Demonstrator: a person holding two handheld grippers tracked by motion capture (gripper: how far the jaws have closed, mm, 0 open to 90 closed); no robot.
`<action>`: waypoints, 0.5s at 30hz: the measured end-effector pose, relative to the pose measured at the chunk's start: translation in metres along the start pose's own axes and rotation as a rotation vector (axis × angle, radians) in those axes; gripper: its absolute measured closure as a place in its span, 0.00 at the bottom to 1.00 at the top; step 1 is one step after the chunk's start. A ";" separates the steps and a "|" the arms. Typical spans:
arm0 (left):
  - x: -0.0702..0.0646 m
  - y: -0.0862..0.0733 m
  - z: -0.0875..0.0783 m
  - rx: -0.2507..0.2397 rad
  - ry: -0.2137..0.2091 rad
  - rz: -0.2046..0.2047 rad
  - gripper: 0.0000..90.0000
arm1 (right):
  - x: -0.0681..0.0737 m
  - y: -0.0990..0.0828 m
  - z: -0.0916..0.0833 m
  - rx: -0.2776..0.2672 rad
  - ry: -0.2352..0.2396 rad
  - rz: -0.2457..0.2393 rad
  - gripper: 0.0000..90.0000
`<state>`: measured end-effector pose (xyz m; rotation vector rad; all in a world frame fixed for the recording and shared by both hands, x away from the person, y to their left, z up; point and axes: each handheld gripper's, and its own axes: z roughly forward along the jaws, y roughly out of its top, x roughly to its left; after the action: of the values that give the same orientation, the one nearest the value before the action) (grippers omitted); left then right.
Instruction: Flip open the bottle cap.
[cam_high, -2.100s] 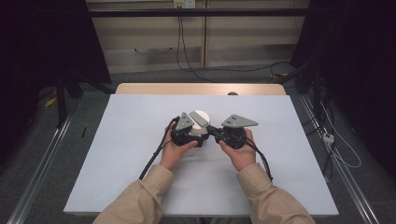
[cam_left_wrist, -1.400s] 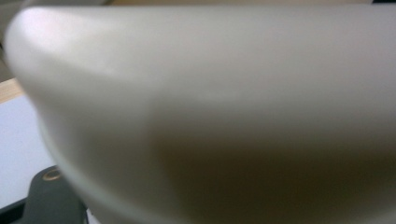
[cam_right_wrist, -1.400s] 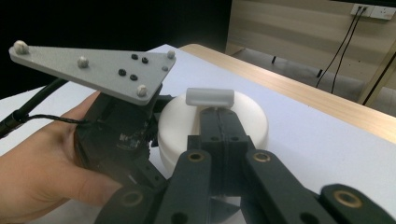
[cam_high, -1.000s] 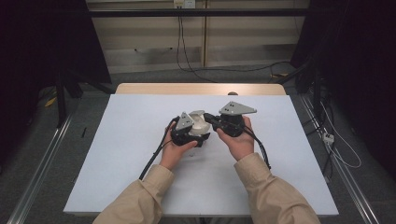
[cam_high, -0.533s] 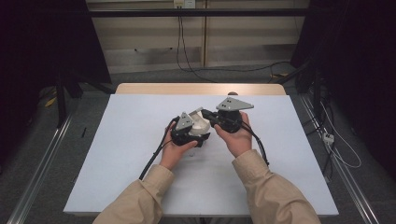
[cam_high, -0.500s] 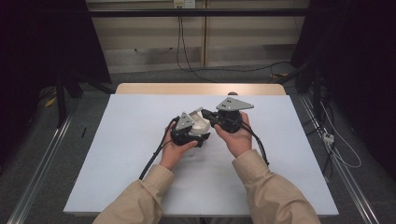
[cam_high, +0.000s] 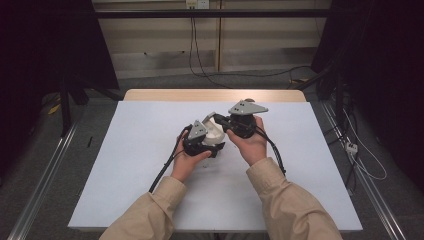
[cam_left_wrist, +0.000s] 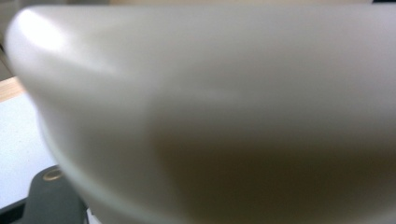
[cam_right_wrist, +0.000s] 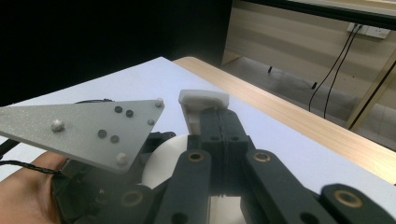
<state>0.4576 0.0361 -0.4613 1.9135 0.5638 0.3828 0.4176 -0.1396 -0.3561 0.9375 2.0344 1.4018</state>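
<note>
Over the middle of the white table (cam_high: 140, 165) a person's two hands hold a white cup-like vessel (cam_high: 214, 131) between two grippers. The left gripper (cam_high: 216, 145) is shut on its body; in the left gripper view its smooth white wall (cam_left_wrist: 210, 93) looms blurred and very close, with one black jaw tip at the lower left. The right gripper (cam_high: 221, 121) reaches in from the right. In the right gripper view its jaws (cam_right_wrist: 219, 116) are pressed together on a white handle-like tab (cam_right_wrist: 203, 99) that sticks out past them. The vessel's round body (cam_right_wrist: 161, 163) lies below.
The left gripper's grey three-cornered plate (cam_right_wrist: 93, 128) and the left hand (cam_right_wrist: 28, 186) sit close beside the right jaws. Black cables (cam_high: 167, 167) trail from both grippers toward the person. A wooden strip (cam_high: 215, 95) edges the table's far side, with cables on the floor beyond.
The right gripper has shifted toward the far side of the table and a little left, staying against the white vessel. The left hand has kept still.
</note>
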 end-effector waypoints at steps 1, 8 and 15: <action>0.000 0.000 0.000 -0.001 -0.002 -0.001 0.20 | 0.000 0.000 0.001 0.000 0.001 -0.001 1.00; 0.000 0.000 0.000 0.000 -0.003 -0.001 0.20 | 0.000 0.002 0.006 0.008 0.001 -0.012 1.00; 0.000 0.000 0.000 -0.001 -0.002 0.001 0.20 | 0.000 0.006 0.010 0.008 0.000 -0.026 1.00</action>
<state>0.4579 0.0363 -0.4612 1.9135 0.5614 0.3823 0.4263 -0.1325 -0.3541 0.9115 2.0459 1.3808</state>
